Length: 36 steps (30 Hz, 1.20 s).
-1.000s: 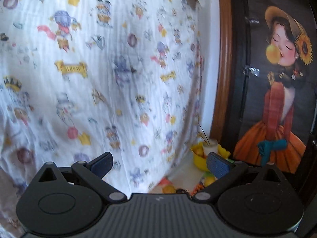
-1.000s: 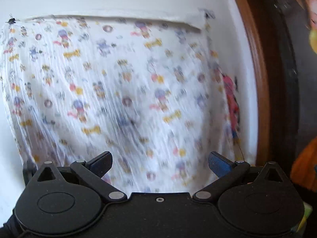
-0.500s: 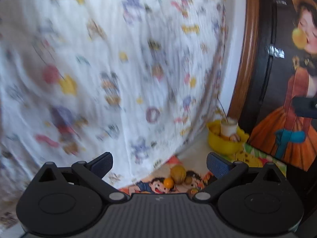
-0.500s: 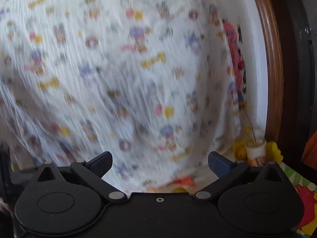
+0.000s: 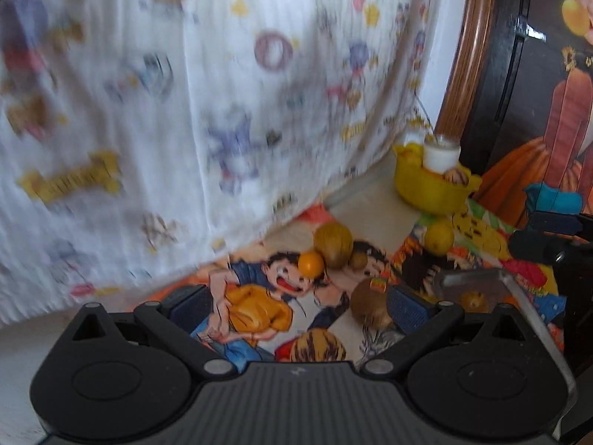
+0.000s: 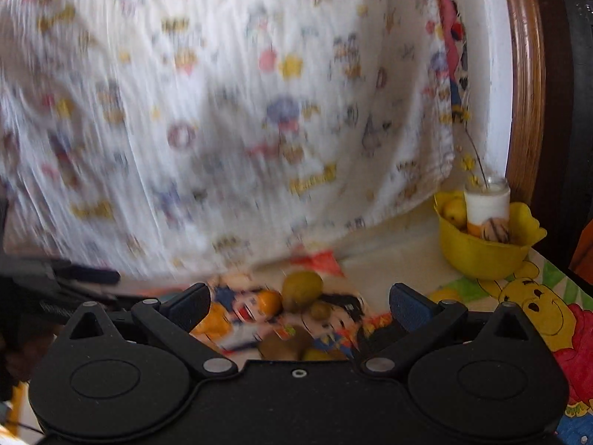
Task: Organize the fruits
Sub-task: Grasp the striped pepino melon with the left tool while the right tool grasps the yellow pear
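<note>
**Fruits loose on the cartoon mat, both tools empty**

A white printed cloth (image 5: 192, 104) hangs across the back, from 9 to 1 o'clock. Below it a cartoon mat (image 5: 255, 307) covers the desk. At 2 o'clock a yellow bowl (image 5: 431, 185) holds a white jar (image 5: 441, 154). The fruits lie on the mat: a large greenish one (image 5: 333, 244) touching a small orange one (image 5: 311, 264), a brown one (image 5: 370, 302) near 5 o'clock, a yellow one (image 5: 439, 238) below the bowl. The left gripper (image 5: 298, 306) and right gripper (image 6: 300, 306) have fingers spread wide, grasping nothing.
</note>
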Each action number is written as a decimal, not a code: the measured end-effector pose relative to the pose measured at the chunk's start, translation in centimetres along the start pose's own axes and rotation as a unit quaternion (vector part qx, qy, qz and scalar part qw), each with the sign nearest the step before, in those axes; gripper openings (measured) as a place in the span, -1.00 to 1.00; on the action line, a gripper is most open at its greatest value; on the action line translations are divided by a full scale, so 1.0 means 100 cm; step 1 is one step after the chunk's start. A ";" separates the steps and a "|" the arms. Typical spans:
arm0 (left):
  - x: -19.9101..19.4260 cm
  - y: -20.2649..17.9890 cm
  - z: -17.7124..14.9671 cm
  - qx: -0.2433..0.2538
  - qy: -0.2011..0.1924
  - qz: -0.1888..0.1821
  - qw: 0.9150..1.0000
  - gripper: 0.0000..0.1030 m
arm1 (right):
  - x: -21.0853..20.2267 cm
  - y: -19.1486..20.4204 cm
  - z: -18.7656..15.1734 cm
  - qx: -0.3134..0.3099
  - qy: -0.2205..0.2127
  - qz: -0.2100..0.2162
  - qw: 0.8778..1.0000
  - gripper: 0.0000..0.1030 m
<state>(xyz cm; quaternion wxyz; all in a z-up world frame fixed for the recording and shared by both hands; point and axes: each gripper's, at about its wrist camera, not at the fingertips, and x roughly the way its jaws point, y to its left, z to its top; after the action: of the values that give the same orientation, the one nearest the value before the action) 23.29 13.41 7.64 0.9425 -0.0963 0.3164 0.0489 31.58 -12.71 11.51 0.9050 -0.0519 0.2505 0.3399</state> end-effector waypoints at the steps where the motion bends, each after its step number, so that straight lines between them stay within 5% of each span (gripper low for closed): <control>1: 0.005 -0.001 -0.004 0.003 0.005 0.000 1.000 0.99 | 0.006 -0.001 -0.007 -0.007 0.005 -0.003 1.000 0.99; 15: 0.054 -0.016 -0.044 0.071 0.048 0.028 0.996 0.99 | 0.074 -0.003 -0.069 -0.118 0.099 -0.039 0.987 0.99; 29: 0.078 -0.014 -0.047 0.054 0.079 0.017 0.995 0.99 | 0.095 -0.003 -0.088 -0.160 0.114 -0.040 0.980 0.68; 36: 0.083 -0.016 -0.047 0.048 0.085 0.005 0.995 0.83 | 0.102 -0.003 -0.090 -0.158 0.119 -0.030 0.980 0.52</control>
<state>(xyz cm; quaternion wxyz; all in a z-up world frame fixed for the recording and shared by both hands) 27.35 11.11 -0.85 0.9155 -0.0535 0.3976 0.0304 34.58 -9.32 -1.33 0.8588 -0.2420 0.2976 0.3395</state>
